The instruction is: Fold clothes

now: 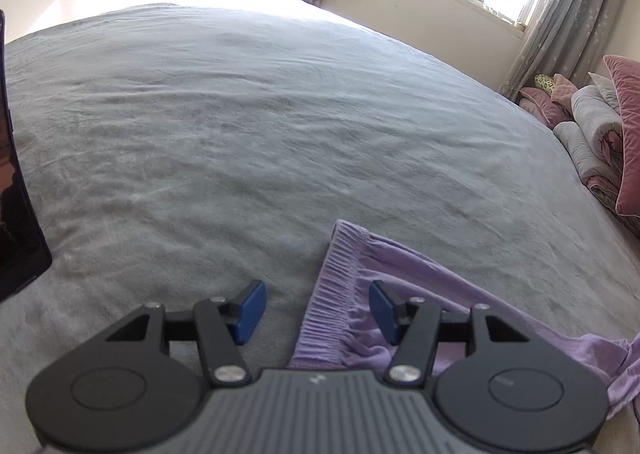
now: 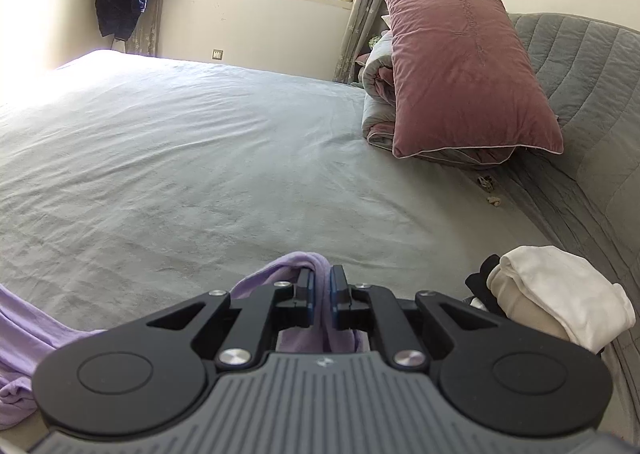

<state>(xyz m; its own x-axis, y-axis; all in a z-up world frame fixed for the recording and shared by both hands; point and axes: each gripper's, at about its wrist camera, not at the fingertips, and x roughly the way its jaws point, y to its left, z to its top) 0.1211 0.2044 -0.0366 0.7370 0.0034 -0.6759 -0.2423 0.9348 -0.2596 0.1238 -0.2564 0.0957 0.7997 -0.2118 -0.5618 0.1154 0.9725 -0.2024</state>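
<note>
On the grey bed, a lilac garment lay crumpled near the front edge. The left gripper stood wide, its blue pads either side of the ribbed waistband without pressing it. The right gripper was clamped narrowly on a fold of the same lilac cloth. A pink pillow leaned on rolled bedding beyond.

The lilac garment is of thin, soft cloth with a ribbed, gathered elastic waistband. It lies crumpled on the grey bedsheet, the waistband running away across the sheet and the rest trailing in loose folds. One bunched fold is lifted off the sheet.
</note>
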